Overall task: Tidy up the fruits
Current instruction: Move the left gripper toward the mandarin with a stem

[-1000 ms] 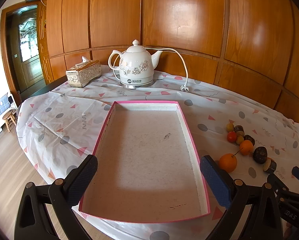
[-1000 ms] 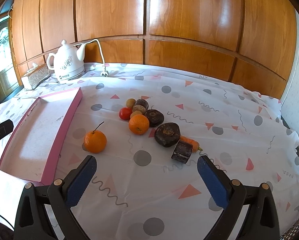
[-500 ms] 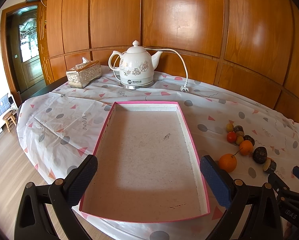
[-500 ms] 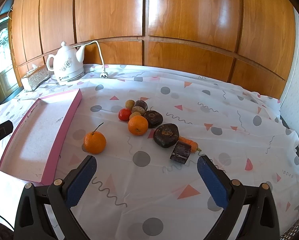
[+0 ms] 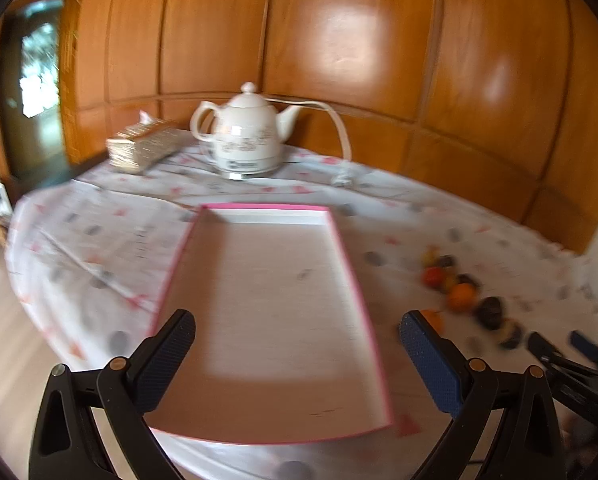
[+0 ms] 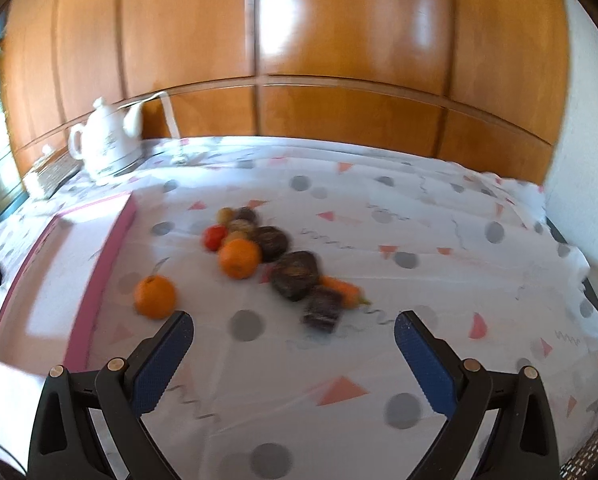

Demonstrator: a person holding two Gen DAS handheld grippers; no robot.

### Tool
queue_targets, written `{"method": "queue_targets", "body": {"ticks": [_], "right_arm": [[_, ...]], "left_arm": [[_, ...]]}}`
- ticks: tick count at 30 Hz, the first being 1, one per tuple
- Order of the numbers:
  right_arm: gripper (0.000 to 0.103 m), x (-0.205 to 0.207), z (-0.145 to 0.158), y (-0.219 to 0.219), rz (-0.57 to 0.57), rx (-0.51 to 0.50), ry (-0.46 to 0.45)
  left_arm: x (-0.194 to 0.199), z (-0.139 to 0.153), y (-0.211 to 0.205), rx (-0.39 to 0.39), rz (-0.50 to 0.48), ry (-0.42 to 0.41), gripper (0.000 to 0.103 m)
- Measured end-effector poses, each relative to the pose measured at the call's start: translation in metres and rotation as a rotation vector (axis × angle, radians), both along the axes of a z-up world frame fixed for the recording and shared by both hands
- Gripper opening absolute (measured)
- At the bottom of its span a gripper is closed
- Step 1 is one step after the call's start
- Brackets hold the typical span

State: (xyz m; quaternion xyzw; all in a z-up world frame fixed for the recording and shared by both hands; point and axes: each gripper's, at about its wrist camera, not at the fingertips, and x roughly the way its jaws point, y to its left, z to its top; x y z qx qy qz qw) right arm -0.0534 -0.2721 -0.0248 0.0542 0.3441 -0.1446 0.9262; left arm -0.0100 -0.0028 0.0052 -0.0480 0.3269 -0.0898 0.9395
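White kettle [image 5: 248,136] stands beyond pink tray [image 5: 355,280].

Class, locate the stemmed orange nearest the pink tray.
In the right wrist view, the stemmed orange lies on the tablecloth between the pink tray and the fruit cluster.

No text can be read. The white kettle [image 5: 246,136] carries a dark mark low on its body, perhaps a brand label, but motion blur leaves it illegible.
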Motion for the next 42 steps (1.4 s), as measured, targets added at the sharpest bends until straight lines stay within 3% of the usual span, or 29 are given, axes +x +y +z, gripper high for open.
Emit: {"method": "queue_targets", "body": {"ticks": [13, 26, 36, 42], "right_arm": [[0.102, -0.017, -0.027, -0.099, -0.289, 0.068, 0.050], [0.102, -0.042, -0.055, -0.172, -0.529, 0.092, 0.119], [0.102, -0.042, -0.075, -0.187, -0.572, 0.094, 0.144], [0.102, -0.044, -0.077, -0.186, -0.572, 0.102, 0.138]], "left_arm": [[0.004, -0.008, -0.021, -0.016, -0.123, 0.053, 0.103], [0.010, -0.014, -0.022, 0.013, -0.107, 0.081, 0.103], [0.019, -0.012, -0.043, 0.063, -0.195, 0.080, 0.100], [0.026, -0.016, -0.063, 0.107, -0.284, 0.107, 0.092]]}}
